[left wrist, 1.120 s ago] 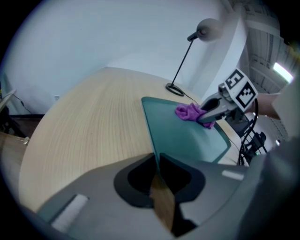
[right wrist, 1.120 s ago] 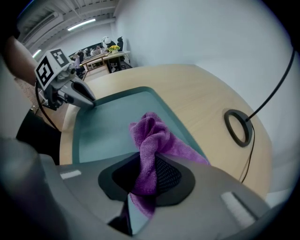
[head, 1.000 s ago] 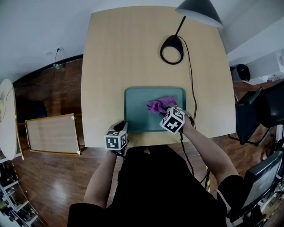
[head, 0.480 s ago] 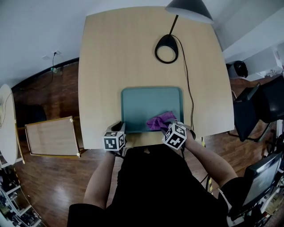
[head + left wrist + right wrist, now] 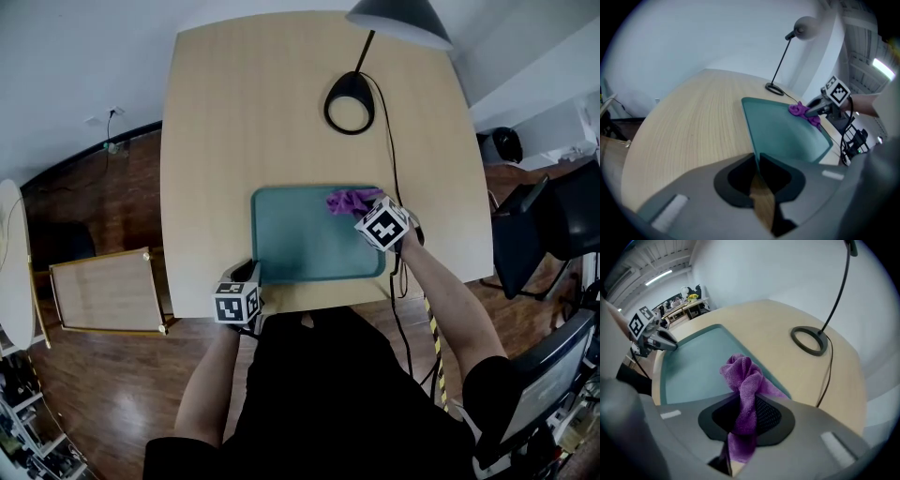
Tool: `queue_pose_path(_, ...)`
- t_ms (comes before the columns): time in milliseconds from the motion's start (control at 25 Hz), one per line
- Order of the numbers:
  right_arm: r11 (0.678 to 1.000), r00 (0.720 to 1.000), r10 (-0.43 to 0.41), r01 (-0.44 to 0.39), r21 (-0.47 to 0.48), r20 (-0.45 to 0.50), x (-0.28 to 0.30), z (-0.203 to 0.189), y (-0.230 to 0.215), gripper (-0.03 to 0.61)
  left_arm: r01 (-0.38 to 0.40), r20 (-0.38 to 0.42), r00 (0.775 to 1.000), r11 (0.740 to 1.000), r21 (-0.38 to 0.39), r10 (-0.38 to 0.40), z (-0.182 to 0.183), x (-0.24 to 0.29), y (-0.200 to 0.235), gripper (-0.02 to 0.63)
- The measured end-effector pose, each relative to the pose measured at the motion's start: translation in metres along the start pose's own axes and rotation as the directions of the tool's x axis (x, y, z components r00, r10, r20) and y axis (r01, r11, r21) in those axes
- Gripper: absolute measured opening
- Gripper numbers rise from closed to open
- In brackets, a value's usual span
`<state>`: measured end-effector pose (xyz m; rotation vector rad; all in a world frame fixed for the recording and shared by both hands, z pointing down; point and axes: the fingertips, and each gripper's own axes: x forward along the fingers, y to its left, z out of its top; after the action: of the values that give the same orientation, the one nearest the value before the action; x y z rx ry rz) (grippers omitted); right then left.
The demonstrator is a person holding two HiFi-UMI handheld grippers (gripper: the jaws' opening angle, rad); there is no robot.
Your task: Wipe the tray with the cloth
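A teal tray (image 5: 309,248) lies near the front edge of the wooden table (image 5: 253,112). My left gripper (image 5: 248,275) is shut on the tray's near left corner; in the left gripper view the tray (image 5: 787,133) edge runs in between the jaws (image 5: 757,159). My right gripper (image 5: 364,210) is shut on a purple cloth (image 5: 351,200) and presses it onto the tray's far right corner. In the right gripper view the cloth (image 5: 743,380) bunches up between the jaws above the tray (image 5: 693,366). The left gripper view shows the cloth (image 5: 801,110) at the far rim.
A black desk lamp stands behind the tray, with its ring base (image 5: 349,111) on the table and its shade (image 5: 398,19) overhead. Its cable (image 5: 400,178) runs along the tray's right side. A chair (image 5: 553,225) is at the right, a wooden panel (image 5: 108,291) on the floor at the left.
My right gripper dragged the cloth to the tray's near right edge, then up to the far right corner. The left gripper kept its hold on the tray.
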<state>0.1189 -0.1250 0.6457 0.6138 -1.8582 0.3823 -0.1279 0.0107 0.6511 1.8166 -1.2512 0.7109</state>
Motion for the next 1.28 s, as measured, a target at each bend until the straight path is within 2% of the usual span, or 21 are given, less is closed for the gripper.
queue_pose_path(160, 0.999, 1.000, -0.007, 0.008, 0.034, -0.010, 0.012, 0.011, -0.036, 0.078, -0.004, -0.005, 1.000, 1.000, -0.002, 0.004, 0.001, 0.002, -0.001, 0.060)
queue_pose_path(280, 0.999, 1.000, -0.008, 0.009, 0.045, -0.026, 0.012, 0.006, -0.036, 0.078, -0.007, -0.008, 1.000, 1.000, -0.007, 0.007, 0.001, 0.002, -0.001, 0.061)
queue_pose_path(400, 0.998, 1.000, 0.023, -0.023, 0.057, -0.014, 0.002, -0.006, -0.011, 0.077, -0.007, -0.009, 1.000, 1.000, -0.009, 0.006, -0.001, 0.000, 0.001, 0.060)
queue_pose_path(600, 0.994, 0.996, 0.084, -0.083, 0.074, -0.008, -0.013, -0.049, 0.048, 0.078, -0.006, 0.002, 1.000, 1.000, -0.007, 0.006, -0.002, -0.001, 0.004, 0.060)
queue_pose_path(720, 0.986, 0.993, 0.122, -0.120, 0.115, -0.002, -0.022, -0.070, 0.080, 0.078, -0.014, 0.011, 1.000, 1.000, -0.007, 0.014, -0.003, -0.001, 0.007, 0.060)
queue_pose_path(880, 0.979, 0.988, 0.155, -0.154, 0.135, 0.005, -0.036, -0.087, 0.109, 0.078, -0.027, 0.017, 0.999, 1.000, -0.006, 0.027, 0.001, 0.002, 0.004, 0.060)
queue_pose_path(1120, 0.987, 0.992, 0.127, -0.125, 0.105, -0.005, -0.039, -0.081, 0.119, 0.078, -0.041, 0.016, 0.999, 0.999, -0.006, 0.041, 0.001, 0.003, 0.001, 0.060)
queue_pose_path(1280, 0.979, 0.979, 0.201, -0.202, 0.016, 0.026, -0.028, -0.037, 0.158, 0.078, -0.036, 0.018, 0.999, 0.999, -0.006, 0.036, 0.002, 0.004, 0.001, 0.060)
